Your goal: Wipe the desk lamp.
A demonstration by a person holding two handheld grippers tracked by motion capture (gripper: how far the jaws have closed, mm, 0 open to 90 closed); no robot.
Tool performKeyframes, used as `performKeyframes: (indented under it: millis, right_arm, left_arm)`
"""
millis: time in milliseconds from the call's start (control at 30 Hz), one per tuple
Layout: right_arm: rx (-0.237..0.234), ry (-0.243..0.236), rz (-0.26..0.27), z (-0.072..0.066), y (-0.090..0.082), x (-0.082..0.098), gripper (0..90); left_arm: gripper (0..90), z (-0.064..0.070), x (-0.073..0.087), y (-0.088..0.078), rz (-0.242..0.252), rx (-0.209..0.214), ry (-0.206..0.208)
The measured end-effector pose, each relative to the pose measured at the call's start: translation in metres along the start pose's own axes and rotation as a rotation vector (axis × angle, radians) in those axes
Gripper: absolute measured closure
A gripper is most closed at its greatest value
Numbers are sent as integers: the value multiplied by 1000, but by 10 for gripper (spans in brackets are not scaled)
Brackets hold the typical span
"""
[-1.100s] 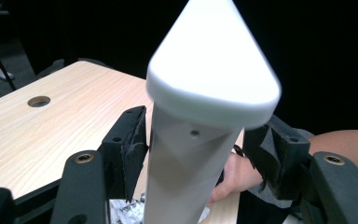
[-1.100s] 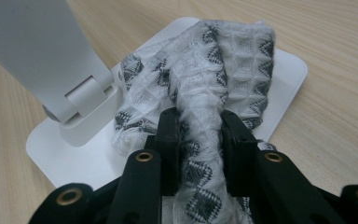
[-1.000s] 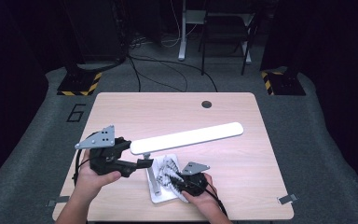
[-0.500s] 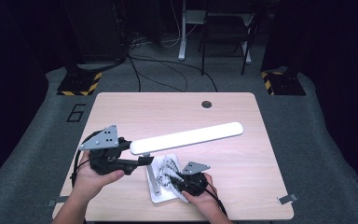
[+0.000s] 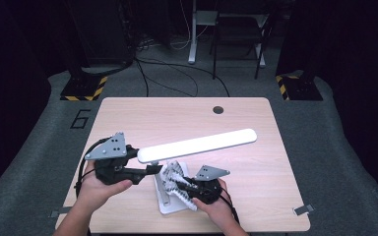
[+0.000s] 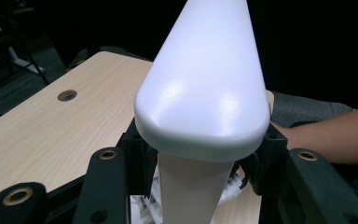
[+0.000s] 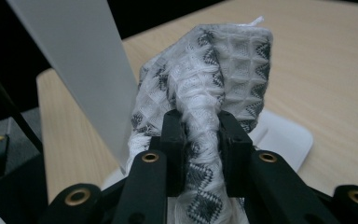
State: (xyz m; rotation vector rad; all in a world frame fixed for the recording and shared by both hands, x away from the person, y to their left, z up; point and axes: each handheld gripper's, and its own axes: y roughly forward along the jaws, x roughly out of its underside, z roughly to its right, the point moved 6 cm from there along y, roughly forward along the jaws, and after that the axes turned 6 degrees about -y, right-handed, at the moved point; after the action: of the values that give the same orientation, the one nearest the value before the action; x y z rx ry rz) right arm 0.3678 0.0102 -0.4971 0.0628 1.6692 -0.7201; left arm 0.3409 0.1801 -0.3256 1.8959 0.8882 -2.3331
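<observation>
Desk lamp gripped, cloth pinched beside its base.
The lamp's stem point(image 6: 193, 186) is clamped by the left gripper point(image 5: 150, 169); a patterned waffle cloth point(image 7: 205, 93) is pinched by the right gripper point(image 7: 201, 144), whose jaws have just been closing, over the lamp's base point(image 5: 170, 204).

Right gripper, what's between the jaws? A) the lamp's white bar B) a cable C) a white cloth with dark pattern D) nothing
C: in the right gripper view the right gripper has its jaws pinched on the bunched patterned cloth, with the white lamp arm passing beside it.

My table point(image 5: 128, 118) is pale wood with a round hole point(image 5: 218, 109) near its far edge. The lamp's flat white base point(image 5: 170, 202) rests on it near my side.
</observation>
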Motion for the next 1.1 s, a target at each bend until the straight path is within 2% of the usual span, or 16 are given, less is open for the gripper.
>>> performKeyframes:
  millis: [33, 67, 100, 167, 267, 433, 533, 600, 633, 733, 900, 1000, 1100]
  right_arm:
    - [-3, 4, 23, -1, -4, -6, 751]
    - [-17, -13, 37, -2, -8, -11, 752]
    - [-27, -1, 61, -4, -15, -19, 753]
    - [-45, -12, 87, -6, -22, -27, 756]
    - [-86, -2, 142, -10, -31, -38, 758]
    - [-96, -30, 158, -13, -48, -45, 758]
    - [-103, -28, 184, -10, -60, -46, 758]
    - [-137, -9, 192, -9, -64, -47, 758]
    - [-162, -11, 194, -11, -63, -48, 758]
    - [-188, -41, 171, -18, -55, -49, 757]
    - [-139, -67, 126, -23, -30, -50, 757]
    - [-135, -46, 126, -23, -21, -50, 758]
    - [-134, -49, 126, -24, -13, -48, 761]
  left_arm:
    - [524, 0, 0, 0, 1, -2, 0]
    - [524, 0, 0, 0, 1, -2, 0]
    - [524, 0, 0, 0, 1, -2, 0]
    - [524, 0, 0, 0, 0, -2, 0]
    - [524, 0, 0, 0, -7, 3, -2]
    - [524, 0, -1, 0, -13, -2, -2]
    - [524, 0, -1, 0, -12, -1, -2]
    - [524, 0, -1, 1, -11, -3, 2]
    - [524, 0, -1, 1, -11, -2, 2]
    - [524, 0, -1, 1, -11, -4, 4]
    - [524, 0, -1, 0, -8, -5, -3]
    - [524, 0, 0, 0, -10, -1, -2]
    - [524, 0, 0, 0, -5, -5, -3]
